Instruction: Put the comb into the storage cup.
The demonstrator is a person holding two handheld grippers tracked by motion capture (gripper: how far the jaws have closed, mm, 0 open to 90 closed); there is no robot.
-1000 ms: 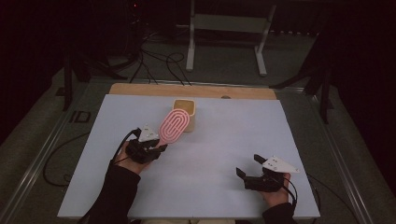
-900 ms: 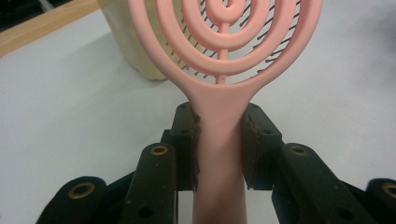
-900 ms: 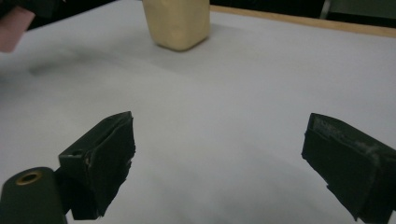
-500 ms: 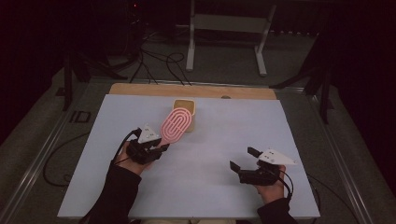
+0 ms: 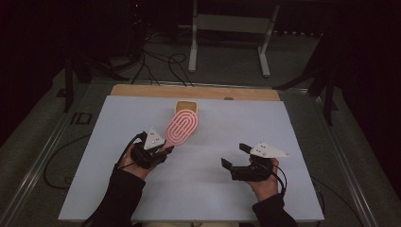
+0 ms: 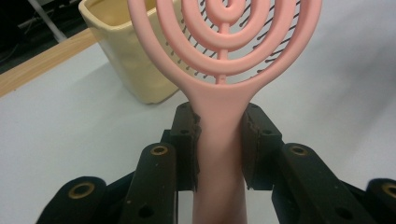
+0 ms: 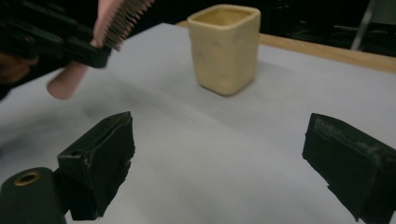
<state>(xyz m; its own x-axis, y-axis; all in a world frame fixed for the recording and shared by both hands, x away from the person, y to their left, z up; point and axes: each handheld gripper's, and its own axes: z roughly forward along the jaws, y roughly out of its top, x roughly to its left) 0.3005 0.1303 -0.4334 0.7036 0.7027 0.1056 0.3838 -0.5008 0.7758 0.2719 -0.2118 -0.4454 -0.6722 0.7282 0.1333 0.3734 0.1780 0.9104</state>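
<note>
One pink brush (image 5: pixel 181 127) and one yellow cup (image 5: pixel 187 107) are on view: the left tongs (image 5: pixel 163 150) clamp the brush by its handle, holding its head over the worktop (image 5: pixel 293 142) just near of the cup. The right tongs (image 5: pixel 235 156) gape empty at near right. In the left gripper view the brush head is cut off at the top and covers part of the cup.

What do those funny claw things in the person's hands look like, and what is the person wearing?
Each hand carries a black gripper: the left gripper and the right gripper. Both have two chunky black jaws with brass-ringed holes near the base, a light grey three-cornered plate with small dark dots on top, and a thin black cable trailing back. The person wears dark long sleeves.
</note>
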